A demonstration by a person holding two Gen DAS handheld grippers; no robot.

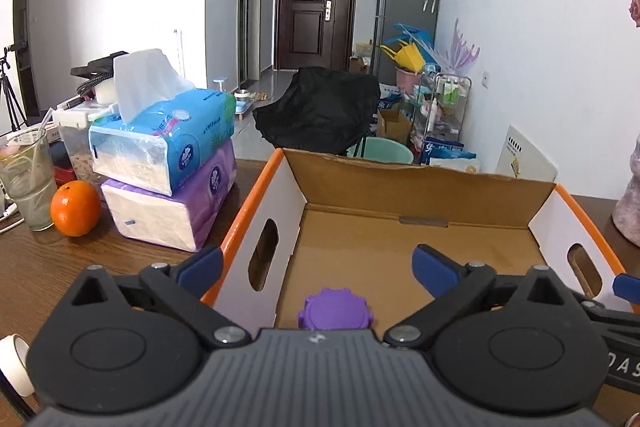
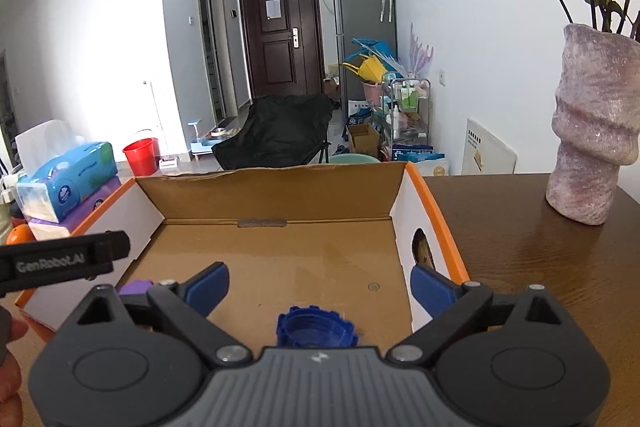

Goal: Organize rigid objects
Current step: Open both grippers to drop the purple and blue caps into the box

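Grippers both stood spread wide with nothing between the pads: left gripper (image 1: 316, 263) over the purple cap (image 1: 335, 313), right gripper (image 2: 320, 285) over the blue cap (image 2: 316, 331). Both caps lay free on the cardboard box (image 2: 276, 193) floor near its front edge, presumably sorted side by side. Both tools were tilted down into the box.

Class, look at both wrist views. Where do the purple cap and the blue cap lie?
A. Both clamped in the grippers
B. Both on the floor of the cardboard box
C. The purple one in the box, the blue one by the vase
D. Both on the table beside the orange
B: the purple cap and the blue cap each rest on the brown floor of the box, between spread fingers that do not touch them.
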